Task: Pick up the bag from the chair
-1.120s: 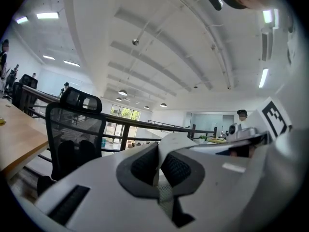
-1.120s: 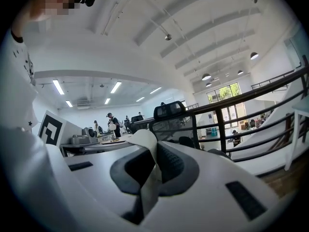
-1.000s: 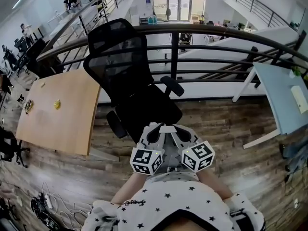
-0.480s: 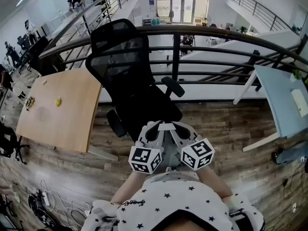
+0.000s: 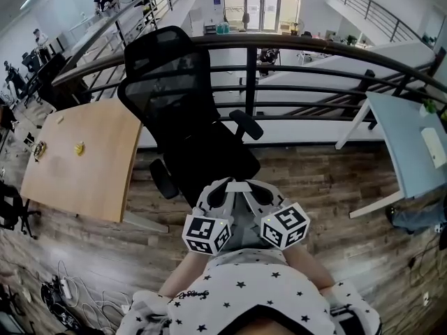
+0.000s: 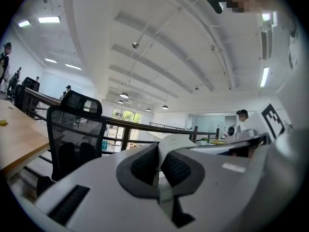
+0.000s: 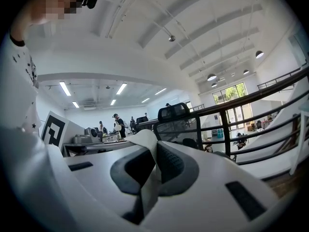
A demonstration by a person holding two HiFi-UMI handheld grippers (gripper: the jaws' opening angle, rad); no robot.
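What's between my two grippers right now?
A white strap runs between the left gripper and the right gripper in the head view; each gripper view shows its jaws shut on it.

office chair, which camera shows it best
Head view: the office chair shows nearly whole, with mesh back, seat and both armrests. Left gripper view catches mostly headrest and mesh back; right gripper view only its headrest and upper back.

Our left hand-held gripper (image 5: 218, 189) and right hand-held gripper (image 5: 260, 189) pinch the white strap (image 5: 236, 185) of the pale grey fabric bag (image 5: 240, 223), just before the black mesh office chair (image 5: 183, 110).
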